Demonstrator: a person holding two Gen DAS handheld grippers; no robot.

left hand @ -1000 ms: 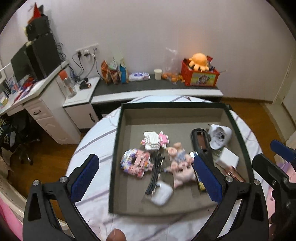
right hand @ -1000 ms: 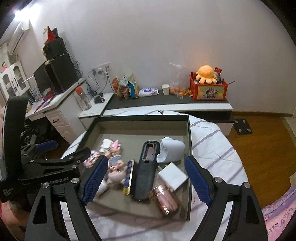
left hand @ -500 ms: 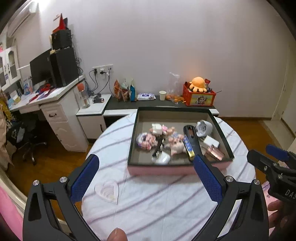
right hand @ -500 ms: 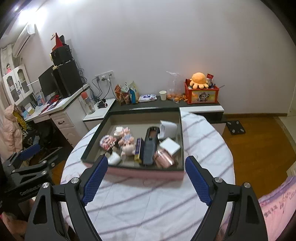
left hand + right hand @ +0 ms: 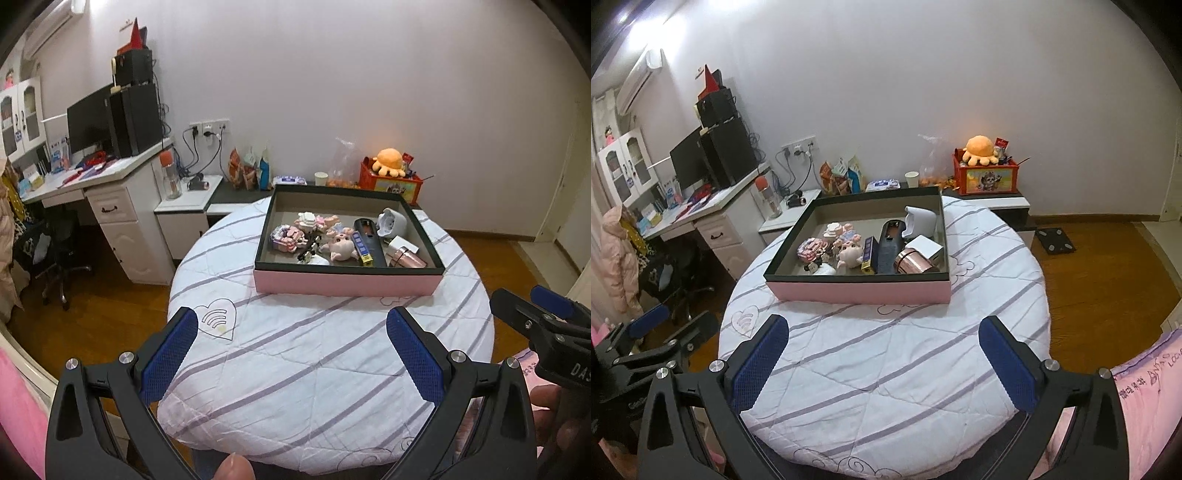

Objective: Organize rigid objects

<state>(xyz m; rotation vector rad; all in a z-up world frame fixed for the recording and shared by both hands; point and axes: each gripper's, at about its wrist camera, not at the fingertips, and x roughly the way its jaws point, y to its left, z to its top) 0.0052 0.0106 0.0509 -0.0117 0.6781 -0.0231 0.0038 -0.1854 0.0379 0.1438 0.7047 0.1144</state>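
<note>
A pink box with a dark rim (image 5: 347, 284) (image 5: 860, 293) stands at the far side of the round table (image 5: 314, 369) (image 5: 886, 369). It holds a pig figurine (image 5: 341, 248) (image 5: 849, 254), pink block toys (image 5: 286, 238) (image 5: 809, 248), a black device (image 5: 367, 238) (image 5: 888, 243), a white camera-like object (image 5: 393, 221) (image 5: 919, 221), a white box (image 5: 400, 243) (image 5: 925, 247) and a copper cylinder (image 5: 408, 258) (image 5: 912, 261). My left gripper (image 5: 291, 350) and right gripper (image 5: 882, 354) are both open and empty, near the table's front edge, well back from the box.
A white desk with monitor (image 5: 99, 125) and a chair (image 5: 59, 254) stand left. A low shelf behind the table carries snacks (image 5: 247, 170), a cup (image 5: 320, 179) and a red box with an orange plush (image 5: 389, 173). A scale (image 5: 1054, 240) lies on the wooden floor.
Both grippers have pulled back from over the box to the table's near edge; the box now appears far and small. Both stay open and empty.
</note>
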